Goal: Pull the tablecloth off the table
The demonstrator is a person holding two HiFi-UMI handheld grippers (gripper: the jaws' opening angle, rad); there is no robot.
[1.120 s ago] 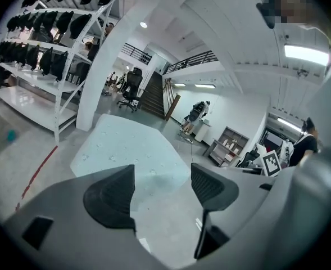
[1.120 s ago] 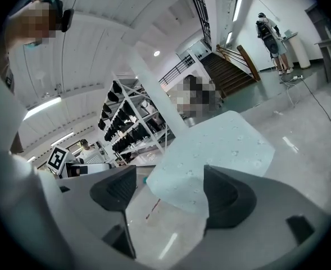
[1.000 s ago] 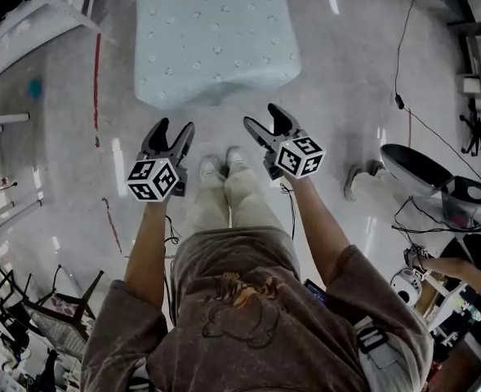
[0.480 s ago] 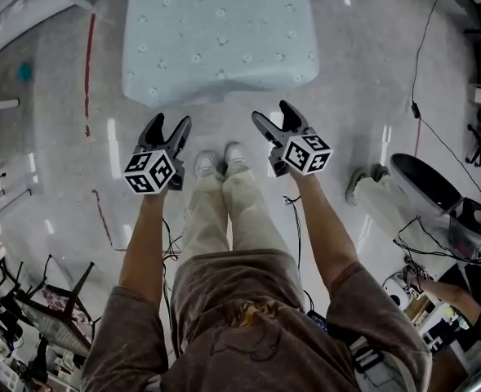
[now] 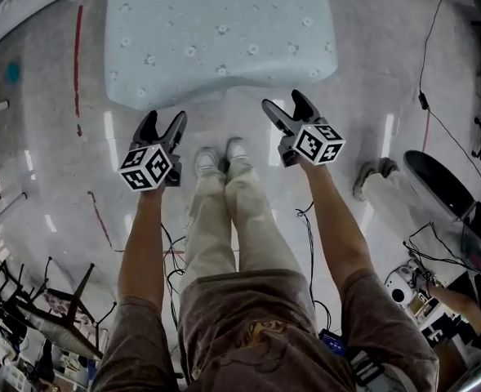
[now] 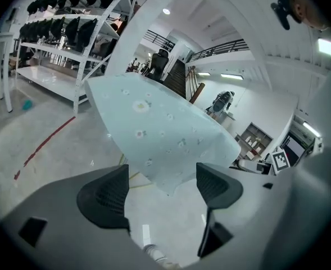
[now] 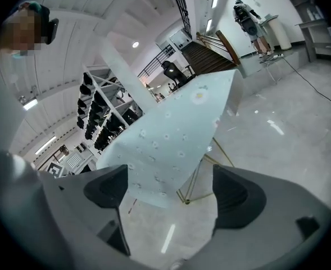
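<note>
A pale blue tablecloth (image 5: 220,35) with small flower prints covers a table in front of me; its near edge hangs down. My left gripper (image 5: 160,125) sits just short of that edge on the left, jaws wide and empty after opening further. My right gripper (image 5: 287,109) is level with it on the right, also open with nothing between its jaws, which have just been opening too. The left gripper view shows the tablecloth (image 6: 159,134) ahead beyond the black pads (image 6: 104,197). In the right gripper view the tablecloth (image 7: 173,142) hangs over thin gold table legs (image 7: 196,181).
My shoes (image 5: 222,158) stand on the shiny grey floor between the grippers. A red floor line (image 5: 78,64) runs left of the table. Cables (image 5: 424,96) and a dark machine (image 5: 444,190) lie at the right. White shelving (image 6: 69,44) stands at the left.
Both grippers have moved toward the tablecloth's near edge, and their jaws have opened wider. The table now looks larger and closer in the head view.
</note>
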